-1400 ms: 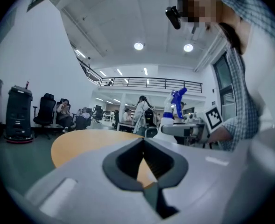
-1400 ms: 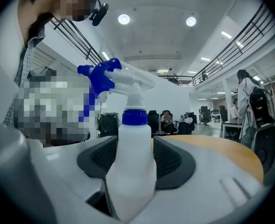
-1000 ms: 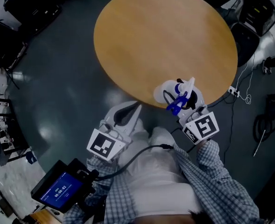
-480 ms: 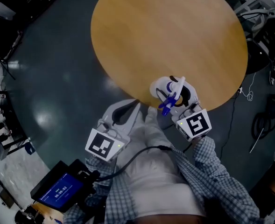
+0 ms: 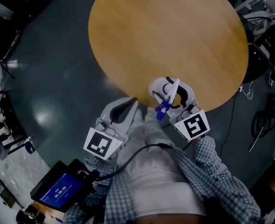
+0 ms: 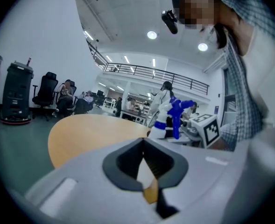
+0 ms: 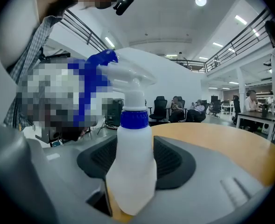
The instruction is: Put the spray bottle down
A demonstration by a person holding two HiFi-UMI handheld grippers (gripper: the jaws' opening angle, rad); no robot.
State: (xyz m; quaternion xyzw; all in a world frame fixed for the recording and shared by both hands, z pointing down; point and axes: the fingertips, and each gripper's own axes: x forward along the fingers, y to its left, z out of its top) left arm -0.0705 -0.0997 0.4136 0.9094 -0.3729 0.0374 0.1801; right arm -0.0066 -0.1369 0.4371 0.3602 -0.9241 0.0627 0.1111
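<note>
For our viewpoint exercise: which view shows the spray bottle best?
Right gripper view: the spray bottle stands large, upright between the jaws. Head view shows it small from above; left gripper view, small and distant.

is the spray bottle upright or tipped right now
Upright: in the right gripper view the spray bottle stands vertical between the right gripper's jaws, blue collar and trigger head on top.
</note>
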